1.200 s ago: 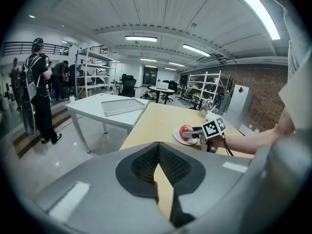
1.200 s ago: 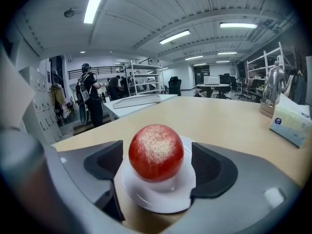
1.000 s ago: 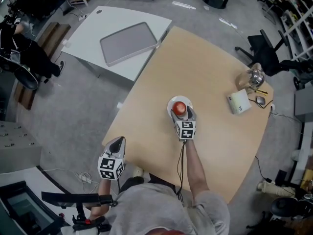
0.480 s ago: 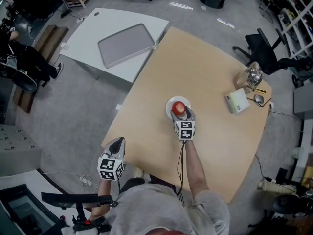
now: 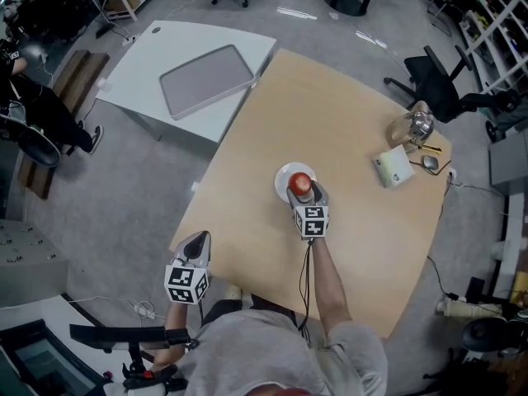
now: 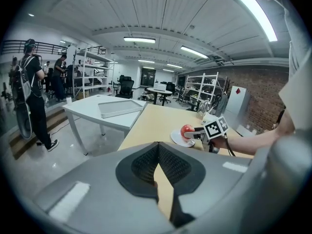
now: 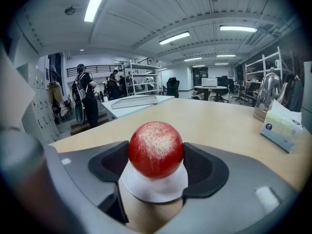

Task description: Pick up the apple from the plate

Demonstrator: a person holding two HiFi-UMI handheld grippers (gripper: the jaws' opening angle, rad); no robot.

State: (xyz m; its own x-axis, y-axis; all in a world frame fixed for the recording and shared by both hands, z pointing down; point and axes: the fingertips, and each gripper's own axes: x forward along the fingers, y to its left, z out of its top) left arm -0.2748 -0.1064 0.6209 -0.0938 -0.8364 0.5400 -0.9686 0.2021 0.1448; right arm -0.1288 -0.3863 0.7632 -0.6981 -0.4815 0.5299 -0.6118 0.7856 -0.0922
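Right gripper view: right tongs [image 7: 156, 164] just closed on apple [image 7: 155, 148] atop plate [image 7: 154, 188].

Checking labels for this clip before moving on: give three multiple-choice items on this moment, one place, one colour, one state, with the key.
1. Where is the apple? A on the white plate; B on the grey tray; C on the floor.
2. What colour is the apple? A green; B red; C yellow.
3. What is the right gripper doing? A hanging empty; B clamping a kettle; C gripping the apple.
Key: 1 A, plate shows beneath it; 2 B, its skin is red; 3 C, both pads meet its sides, jaws having just been closing.
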